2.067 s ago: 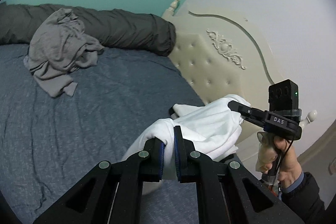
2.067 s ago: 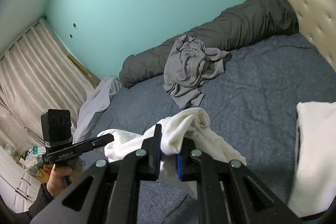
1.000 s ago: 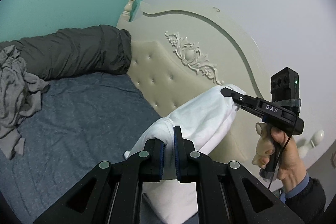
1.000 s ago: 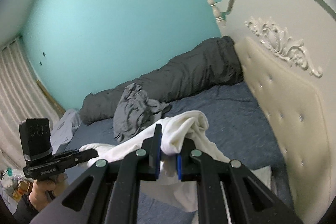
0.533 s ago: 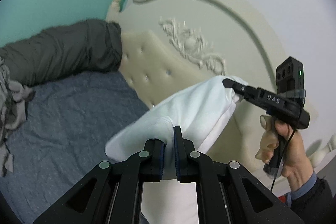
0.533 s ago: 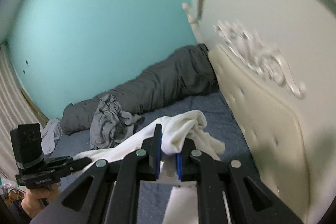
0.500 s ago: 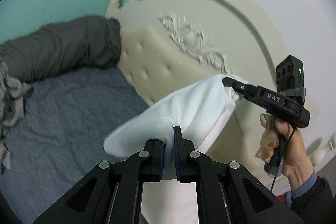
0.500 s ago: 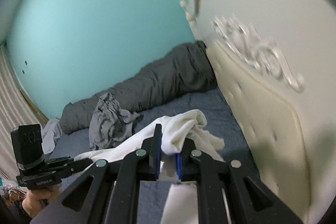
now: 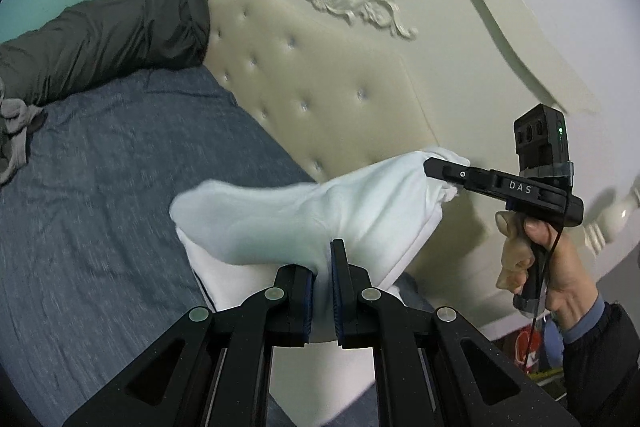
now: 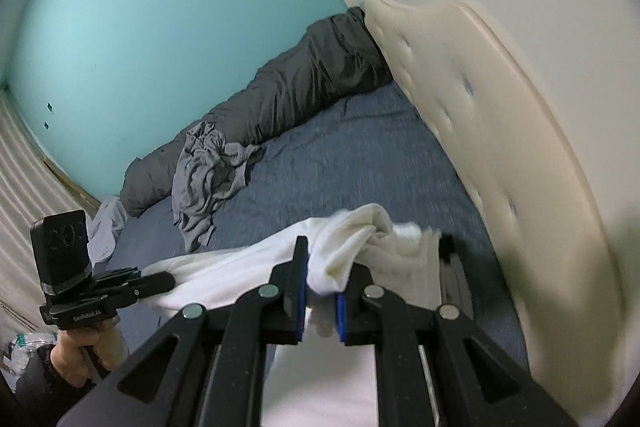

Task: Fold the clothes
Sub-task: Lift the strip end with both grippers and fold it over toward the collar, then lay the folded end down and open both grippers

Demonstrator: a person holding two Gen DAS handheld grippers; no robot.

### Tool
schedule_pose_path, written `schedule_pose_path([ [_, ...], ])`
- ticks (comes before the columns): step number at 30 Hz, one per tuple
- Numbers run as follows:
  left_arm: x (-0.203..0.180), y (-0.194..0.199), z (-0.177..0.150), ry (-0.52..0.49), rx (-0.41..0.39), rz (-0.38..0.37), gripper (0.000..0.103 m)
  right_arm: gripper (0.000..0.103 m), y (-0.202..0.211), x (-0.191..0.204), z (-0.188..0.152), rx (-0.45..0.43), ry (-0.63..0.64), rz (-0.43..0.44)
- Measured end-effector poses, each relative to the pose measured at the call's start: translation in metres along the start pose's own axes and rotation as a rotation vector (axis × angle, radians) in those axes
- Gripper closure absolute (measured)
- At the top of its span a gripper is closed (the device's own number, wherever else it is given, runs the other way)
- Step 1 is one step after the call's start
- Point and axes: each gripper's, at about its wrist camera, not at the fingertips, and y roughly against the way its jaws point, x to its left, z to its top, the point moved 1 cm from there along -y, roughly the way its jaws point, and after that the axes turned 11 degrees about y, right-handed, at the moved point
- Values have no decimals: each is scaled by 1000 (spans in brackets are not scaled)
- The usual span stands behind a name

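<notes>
garment [image 9: 304, 215]: white
sheet [image 9: 100, 187]: mottled dark blue
headboard [image 9: 328, 83]: cream
wall [image 10: 160, 7]: turquoise
duvet [image 10: 304, 87]: dark grey

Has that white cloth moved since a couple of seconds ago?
Yes. The white cloth has been carried from mid-bed toward the headboard, away from the grey clothes pile.

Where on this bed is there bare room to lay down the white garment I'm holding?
The widest free patch is the blue bedsheet between the crumpled grey garment, the dark grey rolled duvet and the cream tufted headboard. It is crowded right below the white garment, where white fabric already lies.
</notes>
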Motion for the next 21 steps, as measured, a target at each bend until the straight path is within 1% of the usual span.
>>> schedule_pose_path([
  [4, -4, -6, -37, 21, 31, -5, 95, 93, 11, -1, -31, 34, -41, 3],
  [8, 0, -13, -70, 50, 57, 0, 95, 93, 17, 5, -64, 72, -54, 7],
  [10, 3, -18, -87, 59, 71, 11, 95, 93, 17, 6, -85, 94, -69, 13],
  [14, 11, -27, -116, 74, 94, 29, 95, 93, 17, 0, -118, 108, -116, 22],
  [21, 28, -46, -148, 133, 129, 36, 95, 93, 8, -15, -164, 119, -194, 34],
])
